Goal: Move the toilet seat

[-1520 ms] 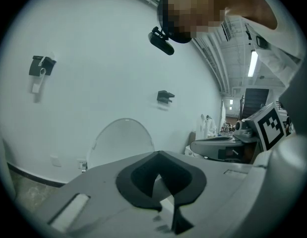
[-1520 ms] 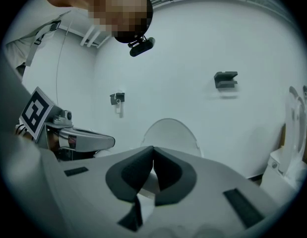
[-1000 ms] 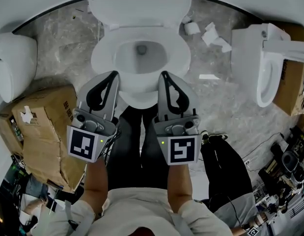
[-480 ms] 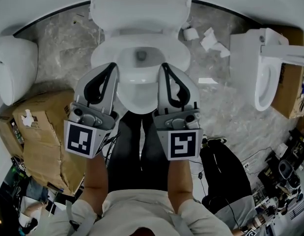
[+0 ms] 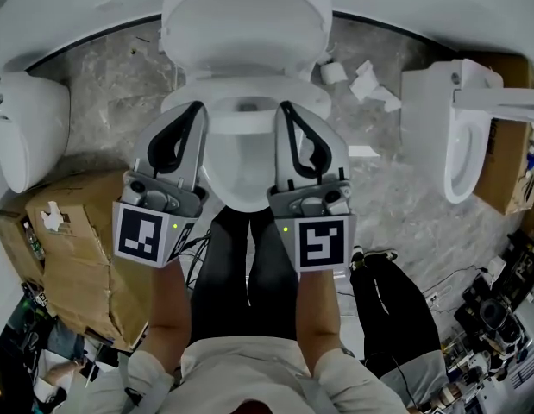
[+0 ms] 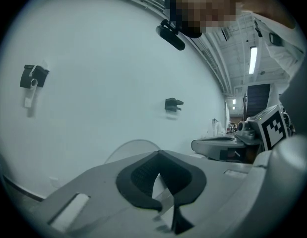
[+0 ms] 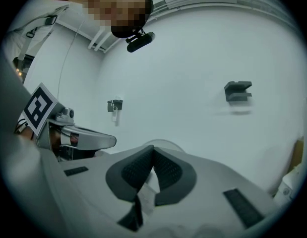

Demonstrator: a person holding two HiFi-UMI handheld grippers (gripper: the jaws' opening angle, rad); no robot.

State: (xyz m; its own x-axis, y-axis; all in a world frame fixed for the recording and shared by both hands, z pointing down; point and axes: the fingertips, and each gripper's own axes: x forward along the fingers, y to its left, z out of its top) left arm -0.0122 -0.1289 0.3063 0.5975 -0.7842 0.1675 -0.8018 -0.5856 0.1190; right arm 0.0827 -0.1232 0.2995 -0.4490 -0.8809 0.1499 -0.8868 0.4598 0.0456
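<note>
**Two closed grippers held side by side over the toilet**

The person stands right at the bowl, both forearms stretched forward and parallel. The left gripper (image 5: 196, 107) and right gripper (image 5: 286, 107) point away from the body, tipped only slightly downward, marker cubes nearest the person. Each pair of fingers is pressed together at the tips. In both gripper views a pale sliver shows in the gap behind the tips, and I cannot tell what it is or whether anything is pinched.

The toilet seat (image 5: 243, 192) lies beneath the fingers. Its sides are covered by the two grippers, and only its front curve shows between them, back toward the person. Whether the fingers touch it is hidden. Just beyond the fingertips the lid (image 5: 245, 15) stands raised.

Well out to the left of the left fingers sit a second toilet (image 5: 25, 128) and a crumpled cardboard box (image 5: 77, 231). Out to the right of the right fingers are a paper roll (image 5: 334, 73), scattered paper scraps (image 5: 370, 69) and a third toilet (image 5: 452, 119), cut off by the frame. A tangle of cables and gear (image 5: 499, 304) lies behind, too small to make out.
</note>
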